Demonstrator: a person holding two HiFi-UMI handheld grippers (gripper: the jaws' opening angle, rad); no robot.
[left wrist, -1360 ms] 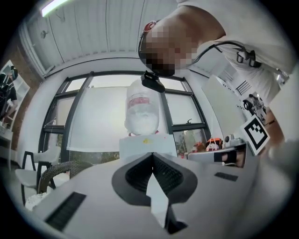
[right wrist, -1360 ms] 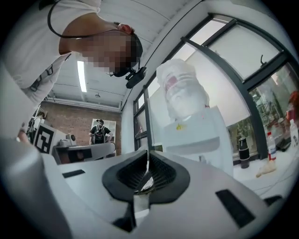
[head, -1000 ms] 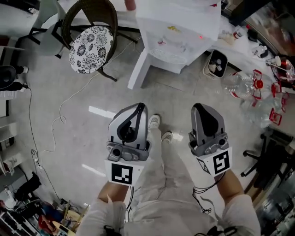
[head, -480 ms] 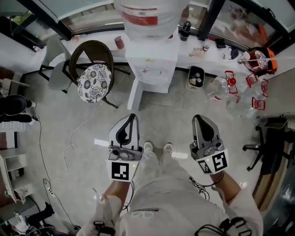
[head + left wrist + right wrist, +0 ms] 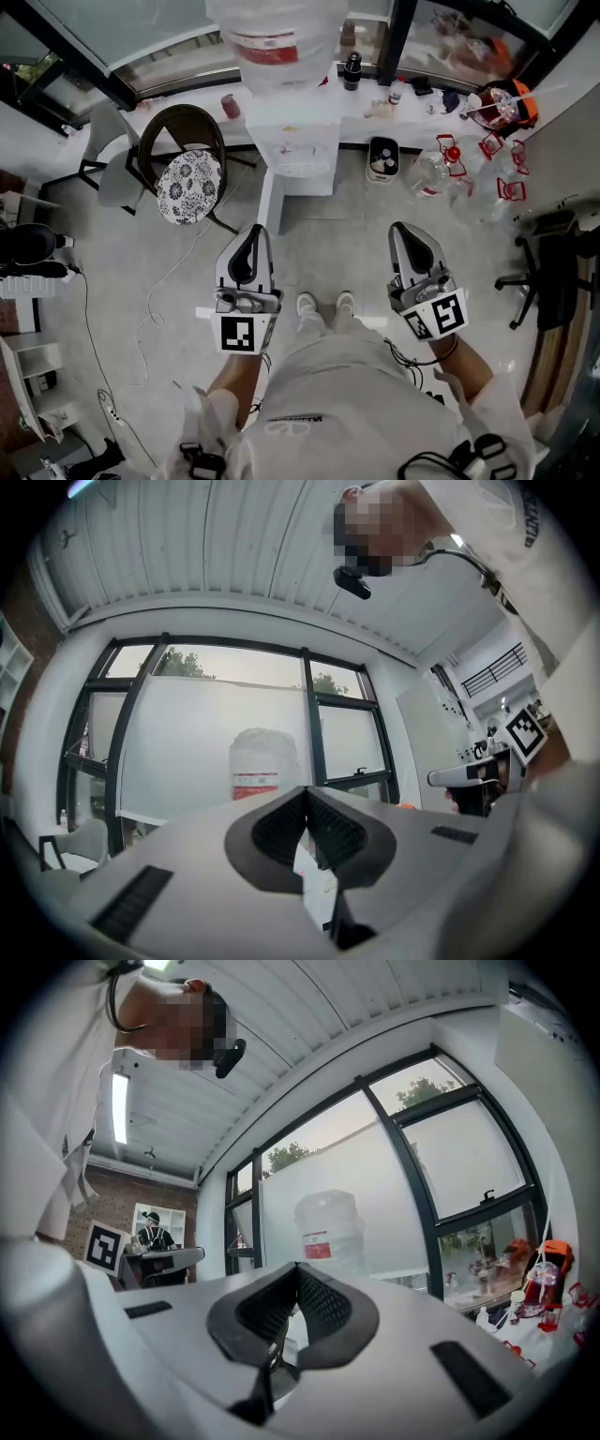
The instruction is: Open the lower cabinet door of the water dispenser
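Observation:
The white water dispenser [image 5: 291, 141] stands against the window ledge with a big bottle [image 5: 277, 42] on top. Its lower cabinet door [image 5: 270, 202] juts out from the left side of the cabinet towards me, swung open. My left gripper [image 5: 249, 232] and right gripper [image 5: 404, 228] hover side by side in front of me, well short of the dispenser. Both are shut with nothing between the fingertips. In the left gripper view the pads meet at the gripper tip [image 5: 307, 790] below the bottle [image 5: 262, 766]. The right gripper view shows the same at the gripper tip [image 5: 297, 1267].
A dark chair with a patterned cushion [image 5: 189, 186] stands left of the dispenser. A small bin [image 5: 382, 157] and several empty water jugs [image 5: 433, 173] lie to its right. An office chair [image 5: 553, 267] is at far right, and a cable [image 5: 150, 300] trails over the floor at left.
Both grippers have risen with my head, so the dispenser looks smaller and farther away. The jaws stay shut and the door stays swung out.

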